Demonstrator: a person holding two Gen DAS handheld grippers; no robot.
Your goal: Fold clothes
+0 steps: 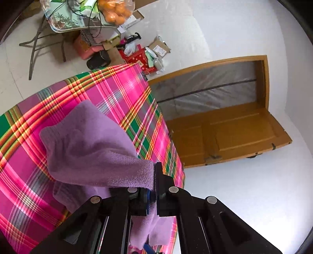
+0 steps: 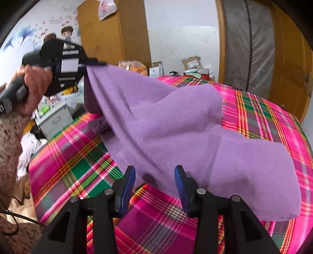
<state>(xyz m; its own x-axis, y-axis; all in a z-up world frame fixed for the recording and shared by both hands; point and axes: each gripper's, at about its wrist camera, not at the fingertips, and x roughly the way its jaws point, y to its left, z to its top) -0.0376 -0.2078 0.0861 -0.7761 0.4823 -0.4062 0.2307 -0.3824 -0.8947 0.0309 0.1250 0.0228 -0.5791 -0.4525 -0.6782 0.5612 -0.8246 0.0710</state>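
A purple fleece garment (image 2: 166, 125) lies partly on a pink and green plaid cloth (image 2: 74, 168) over a table. My left gripper (image 1: 153, 181) is shut on one edge of the purple garment (image 1: 92, 148) and holds it up off the cloth. In the right wrist view that same left gripper (image 2: 93, 63) shows at upper left, held by a hand (image 2: 33, 86), with the garment hanging from it in a slope. My right gripper (image 2: 154, 175) stands open just in front of the garment's near edge, with nothing between its blue-padded fingers.
A folding table (image 1: 64, 25) with a bag of oranges (image 1: 115, 11) and boxes stands beyond the plaid cloth. Parcels and clutter (image 1: 144, 54) lie on the floor. A wooden door (image 1: 230, 132) and a wrapped mattress (image 2: 252, 39) are near the table's far side.
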